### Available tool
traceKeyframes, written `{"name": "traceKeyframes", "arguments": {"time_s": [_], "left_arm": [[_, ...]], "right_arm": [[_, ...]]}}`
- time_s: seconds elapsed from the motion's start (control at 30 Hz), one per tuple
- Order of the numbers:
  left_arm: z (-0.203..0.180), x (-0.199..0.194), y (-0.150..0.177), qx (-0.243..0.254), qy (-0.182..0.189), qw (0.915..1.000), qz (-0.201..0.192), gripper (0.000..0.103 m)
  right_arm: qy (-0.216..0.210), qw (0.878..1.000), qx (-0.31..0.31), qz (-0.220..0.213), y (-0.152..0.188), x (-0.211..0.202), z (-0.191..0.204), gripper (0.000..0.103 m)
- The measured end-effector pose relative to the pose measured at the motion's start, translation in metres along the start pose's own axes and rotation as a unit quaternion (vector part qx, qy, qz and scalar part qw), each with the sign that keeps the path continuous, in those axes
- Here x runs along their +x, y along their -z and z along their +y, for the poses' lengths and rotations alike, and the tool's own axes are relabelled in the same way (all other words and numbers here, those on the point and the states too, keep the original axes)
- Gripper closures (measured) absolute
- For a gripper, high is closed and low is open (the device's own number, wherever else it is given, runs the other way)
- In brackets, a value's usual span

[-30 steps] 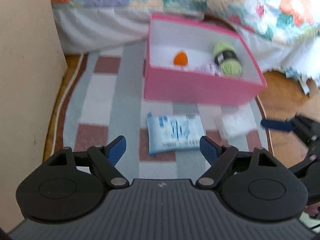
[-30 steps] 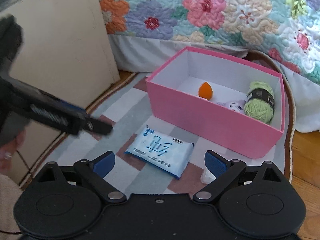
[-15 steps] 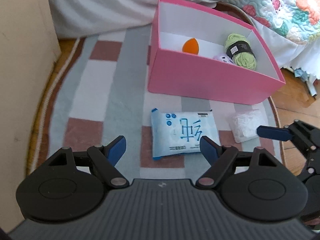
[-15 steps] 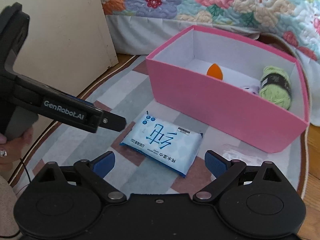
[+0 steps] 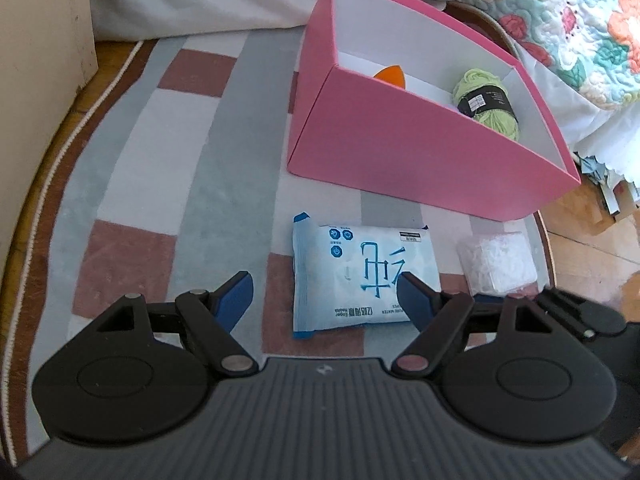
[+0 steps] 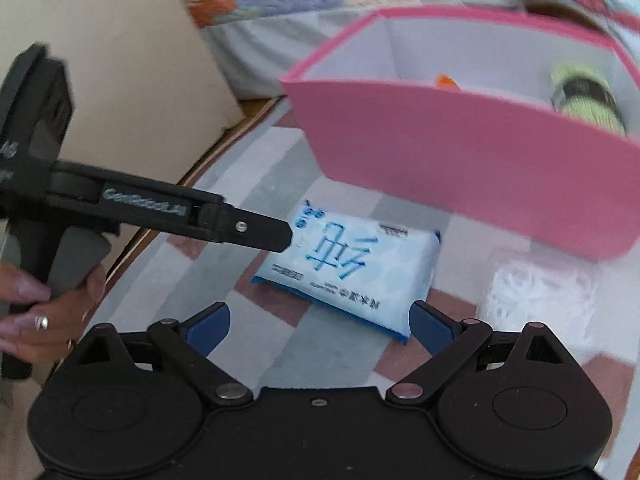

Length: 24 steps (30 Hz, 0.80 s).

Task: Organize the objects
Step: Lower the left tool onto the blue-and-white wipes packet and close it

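Wipes pack (image 5: 360, 276) flat on rug (image 5: 168, 184), left gripper (image 5: 326, 300) closing over it, untouched, right gripper (image 6: 320, 326) spread.

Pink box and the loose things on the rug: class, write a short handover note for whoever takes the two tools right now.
Left tool: nothing gripped, jaws closing slightly, poised over the blue wipes pack.
Right tool: open, empty, also aimed at the pack.
Wipes pack lies flat on the checked rug, in front of the pink box. A clear bag of white stuff lies beside the pack, also outside the box.
Done: green yarn and an orange piece are in the box.
Left: pack and clear bag probably go in next.
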<state>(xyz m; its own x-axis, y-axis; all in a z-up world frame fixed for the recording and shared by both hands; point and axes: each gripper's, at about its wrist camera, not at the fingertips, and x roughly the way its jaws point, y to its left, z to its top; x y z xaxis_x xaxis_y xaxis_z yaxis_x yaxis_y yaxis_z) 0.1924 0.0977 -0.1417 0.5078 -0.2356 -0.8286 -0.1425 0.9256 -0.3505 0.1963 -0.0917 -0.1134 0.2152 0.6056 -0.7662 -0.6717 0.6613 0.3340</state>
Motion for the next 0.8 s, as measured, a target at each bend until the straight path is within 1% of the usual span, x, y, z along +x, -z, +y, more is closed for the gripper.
{"name": "traceKeyframes", "arguments": {"time_s": [0.1,0.2,0.27,0.3,0.43,0.5,0.53,0.57,0.6,0.63,0.67,0.73,0.77,0.8], "left_arm": [[0.004,0.007,-0.001,-0.013,-0.006,0.9999,0.006,0.026],[0.01,0.014,-0.002,-0.028,-0.002,0.9995,0.015,0.026],[0.011,0.016,-0.002,-0.026,-0.004,0.9996,0.013,0.026],[0.012,0.016,-0.002,-0.023,-0.002,0.9997,0.009,0.028],[0.014,0.016,-0.003,-0.028,0.01,0.9995,-0.005,0.043],[0.015,0.019,-0.004,-0.028,0.01,0.9995,-0.007,0.045],[0.015,0.02,-0.004,-0.027,0.008,0.9996,-0.006,0.051],[0.015,0.022,-0.004,-0.026,0.007,0.9996,-0.005,0.054],[0.016,0.024,-0.003,-0.026,0.007,0.9996,-0.003,0.062],[0.017,0.026,-0.003,-0.028,0.011,0.9995,-0.001,0.067],[0.018,0.027,-0.003,-0.033,0.017,0.9993,0.0,0.069],[0.019,0.027,-0.003,-0.041,0.025,0.9988,0.001,0.075],[0.019,0.027,-0.003,-0.043,0.024,0.9988,0.002,0.076],[0.019,0.028,-0.003,-0.043,0.018,0.9989,0.003,0.076]], "right_arm": [[0.003,1.0,0.027,0.007,0.001,0.009,-0.007,0.005],[0.009,1.0,0.028,0.007,0.002,0.015,-0.009,0.005],[0.003,0.999,0.034,0.008,0.002,0.017,-0.012,0.005],[0.0,0.999,0.042,0.006,0.002,0.018,-0.013,0.005],[-0.016,0.995,0.096,-0.002,0.002,0.02,-0.026,0.005],[-0.022,0.992,0.121,-0.006,0.003,0.022,-0.032,0.005],[-0.024,0.991,0.129,-0.007,0.003,0.022,-0.034,0.006],[-0.024,0.991,0.132,-0.01,0.003,0.021,-0.034,0.008],[-0.023,0.991,0.132,-0.014,0.003,0.021,-0.034,0.01],[-0.022,0.991,0.13,-0.017,0.002,0.021,-0.033,0.014],[-0.02,0.991,0.13,-0.017,0.002,0.02,-0.033,0.017],[-0.013,0.991,0.134,-0.016,0.001,0.022,-0.034,0.023],[-0.006,0.991,0.132,-0.018,0.001,0.023,-0.033,0.029],[0.002,0.991,0.129,-0.02,0.001,0.023,-0.033,0.032]]}}
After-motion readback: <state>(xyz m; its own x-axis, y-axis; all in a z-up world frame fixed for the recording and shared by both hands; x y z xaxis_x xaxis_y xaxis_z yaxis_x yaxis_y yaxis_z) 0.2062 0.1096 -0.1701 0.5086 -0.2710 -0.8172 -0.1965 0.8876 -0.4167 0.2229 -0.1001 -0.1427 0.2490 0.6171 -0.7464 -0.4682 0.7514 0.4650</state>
